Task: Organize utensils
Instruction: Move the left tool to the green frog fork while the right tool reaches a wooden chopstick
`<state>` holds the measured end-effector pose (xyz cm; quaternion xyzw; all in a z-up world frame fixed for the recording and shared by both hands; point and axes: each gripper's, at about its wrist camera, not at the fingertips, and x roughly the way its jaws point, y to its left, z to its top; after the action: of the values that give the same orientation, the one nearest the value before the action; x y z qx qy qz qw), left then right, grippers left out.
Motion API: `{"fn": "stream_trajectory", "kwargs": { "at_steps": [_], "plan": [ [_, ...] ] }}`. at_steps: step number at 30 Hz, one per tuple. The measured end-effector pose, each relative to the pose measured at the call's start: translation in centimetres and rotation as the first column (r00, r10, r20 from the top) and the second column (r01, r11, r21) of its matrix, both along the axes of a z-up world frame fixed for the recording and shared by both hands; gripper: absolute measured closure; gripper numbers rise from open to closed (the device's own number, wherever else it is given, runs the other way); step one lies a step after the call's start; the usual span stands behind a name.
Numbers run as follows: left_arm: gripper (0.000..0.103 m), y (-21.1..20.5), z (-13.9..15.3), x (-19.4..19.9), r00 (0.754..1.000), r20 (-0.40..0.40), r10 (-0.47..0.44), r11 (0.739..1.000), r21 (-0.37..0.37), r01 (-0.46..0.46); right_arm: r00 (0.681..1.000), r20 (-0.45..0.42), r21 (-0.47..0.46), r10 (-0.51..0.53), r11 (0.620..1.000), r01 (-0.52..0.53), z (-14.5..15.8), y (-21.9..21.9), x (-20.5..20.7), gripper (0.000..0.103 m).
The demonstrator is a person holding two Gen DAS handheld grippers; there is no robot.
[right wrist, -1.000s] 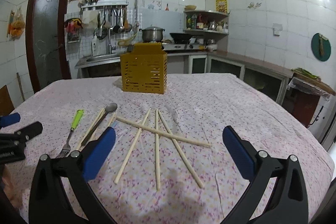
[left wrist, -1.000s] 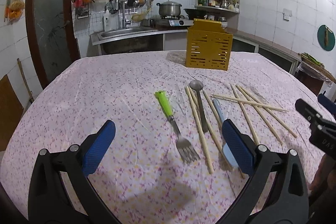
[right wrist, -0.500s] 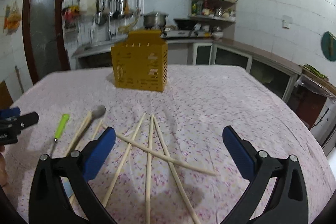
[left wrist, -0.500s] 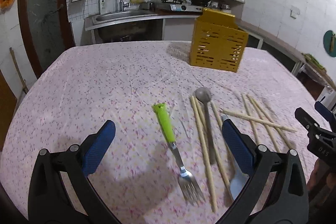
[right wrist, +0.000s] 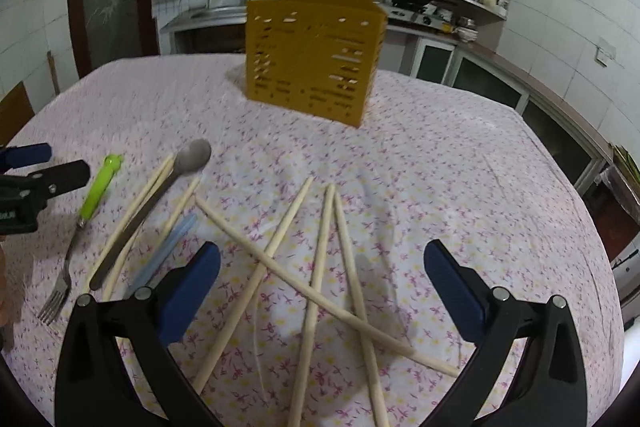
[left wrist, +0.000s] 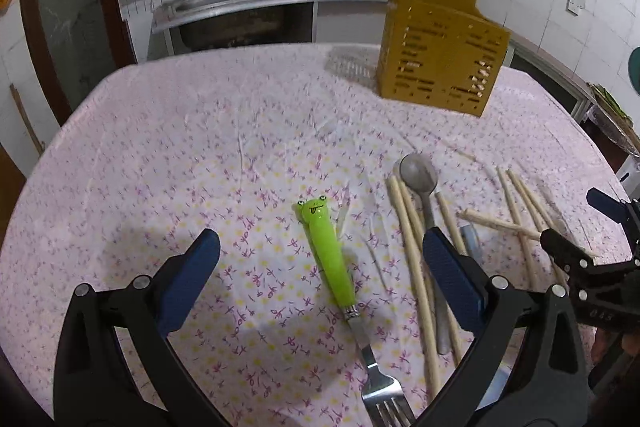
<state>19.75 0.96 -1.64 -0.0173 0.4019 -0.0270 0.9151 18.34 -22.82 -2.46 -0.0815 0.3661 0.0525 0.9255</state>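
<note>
My left gripper [left wrist: 320, 291], fingers wide, straddles the green-handled fork [left wrist: 329, 251], lying lengthwise between them; right gripper [right wrist: 320, 291] wide too.

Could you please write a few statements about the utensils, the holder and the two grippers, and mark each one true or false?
1. The left gripper is open, with the green frog-handled fork lying between its fingers. True.
2. The right gripper is shut on a chopstick. False: it is open and holds nothing, with the crossed chopsticks lying on the cloth in front of it.
3. The yellow utensil holder stands upright on the far side of the table. True.
4. The metal spoon already stands in the holder. False: it lies on the floral tablecloth among the chopsticks.
5. The fork's tines point toward the holder. False: its frog end points there.
</note>
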Motion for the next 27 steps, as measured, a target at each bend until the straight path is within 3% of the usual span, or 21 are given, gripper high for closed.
{"fn": "stream_trajectory", "kwargs": {
  "at_steps": [6, 8, 10, 16, 20, 24, 27],
  "plan": [
    [0.006, -0.1, -0.7, 0.7, 1.0, -0.023, -0.005, 1.0, 0.018, 0.005, 0.997, -0.068, -0.041, 0.042, 0.998, -0.045, -1.2, 1.2, 1.3, 0.004],
    [0.01, -0.1, -1.1, 1.1, 0.999, -0.052, -0.013, 1.0, 0.019, 0.014, 0.996, -0.078, -0.043, 0.048, 0.998, -0.051, -1.3, 1.3, 1.7, 0.01],
    [0.016, -0.2, -1.3, 1.3, 0.997, -0.071, -0.029, 1.0, 0.008, 0.03, 0.994, -0.094, -0.034, 0.055, 0.998, -0.058, -1.4, 1.4, 2.0, 0.026],
    [0.026, -0.5, -1.7, 1.9, 0.994, -0.098, -0.051, 0.999, 0.011, 0.052, 0.993, -0.119, 0.049, 0.025, 0.999, -0.019, -1.6, -0.4, 3.2, 0.06],
    [0.045, -0.5, -2.5, 2.3, 0.986, -0.148, -0.071, 0.997, -0.02, 0.069, 0.991, -0.136, 0.146, -0.002, 0.989, 0.022, -1.5, -2.2, 3.6, 0.069],
    [0.05, -0.6, -2.7, 2.4, 0.985, -0.158, -0.07, 0.997, -0.02, 0.068, 0.989, -0.144, 0.166, -0.018, 0.985, 0.042, -1.5, -2.8, 4.1, 0.082],
    [0.059, -0.6, -2.8, 2.5, 0.984, -0.163, -0.067, 0.998, -0.016, 0.065, 0.988, -0.157, 0.174, -0.011, 0.984, 0.038, -1.6, -2.8, 4.8, 0.082]
  ]
}}
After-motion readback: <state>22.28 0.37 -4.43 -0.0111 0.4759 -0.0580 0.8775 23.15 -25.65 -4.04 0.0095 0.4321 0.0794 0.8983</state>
